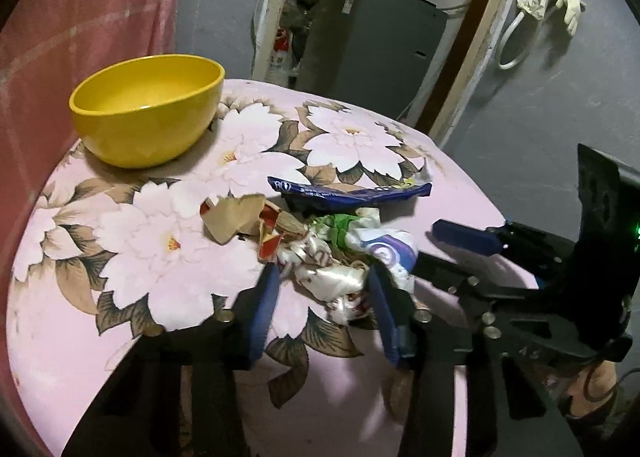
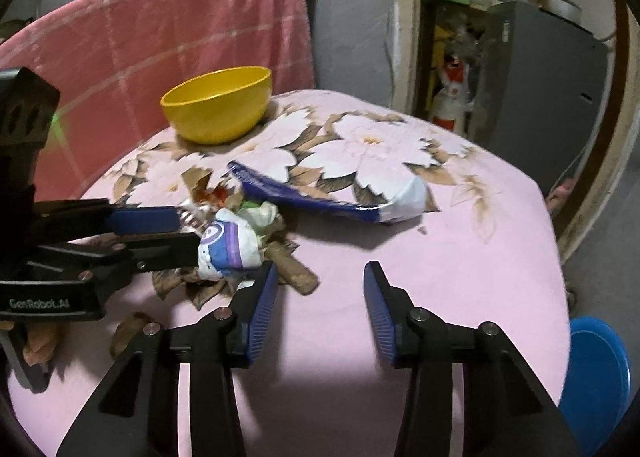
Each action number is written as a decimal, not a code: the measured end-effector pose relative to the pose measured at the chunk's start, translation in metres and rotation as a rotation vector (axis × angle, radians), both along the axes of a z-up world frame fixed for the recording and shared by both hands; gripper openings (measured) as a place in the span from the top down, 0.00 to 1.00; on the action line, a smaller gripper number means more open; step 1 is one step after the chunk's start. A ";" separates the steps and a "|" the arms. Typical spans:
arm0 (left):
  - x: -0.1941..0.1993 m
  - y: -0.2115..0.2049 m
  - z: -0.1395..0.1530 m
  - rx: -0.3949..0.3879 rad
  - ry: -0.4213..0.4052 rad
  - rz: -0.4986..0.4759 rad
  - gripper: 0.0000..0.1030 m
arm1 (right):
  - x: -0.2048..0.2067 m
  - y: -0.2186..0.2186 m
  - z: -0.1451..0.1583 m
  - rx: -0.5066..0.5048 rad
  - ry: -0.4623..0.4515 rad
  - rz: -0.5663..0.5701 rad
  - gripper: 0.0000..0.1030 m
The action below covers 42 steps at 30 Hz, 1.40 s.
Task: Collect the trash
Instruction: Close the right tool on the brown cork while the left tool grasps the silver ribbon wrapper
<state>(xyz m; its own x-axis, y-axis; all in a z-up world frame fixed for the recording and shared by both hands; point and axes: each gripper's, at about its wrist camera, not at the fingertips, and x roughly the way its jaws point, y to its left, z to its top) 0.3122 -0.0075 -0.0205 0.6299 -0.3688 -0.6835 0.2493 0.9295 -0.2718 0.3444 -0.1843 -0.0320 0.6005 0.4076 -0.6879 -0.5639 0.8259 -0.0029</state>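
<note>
Left wrist view shows my left gripper (image 1: 322, 289) tipped down over the trash heap (image 1: 320, 241) in the middle of the flowered tablecloth (image 1: 160, 257). Its jaws straddle a shiny white crumpled wrapper (image 1: 332, 281); whether the pads already press on it, I cannot tell. My right gripper (image 2: 320, 309) stands apart over bare pink cloth, nothing between its jaws, its left pad just beside the white and purple wad (image 2: 230, 249) and a brown paper roll (image 2: 294, 271).

Beyond the heap lies a flat blue packet (image 2: 320, 197), with torn brown paper (image 1: 236, 217) to one side. A yellow bowl (image 1: 148, 113) sits at the far edge, well apart from the pile and, I judge, the place for the scraps.

To do this well, I should sink the left pads low enough to catch the wrapper's bulk, not one loose fold, and avoid pinching the cloth. My right claw ought to shift toward the wad before closing.
</note>
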 end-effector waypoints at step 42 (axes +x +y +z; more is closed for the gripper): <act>-0.005 -0.013 0.002 0.003 0.082 0.039 0.88 | -0.018 -0.048 -0.003 0.064 -0.014 -0.065 0.86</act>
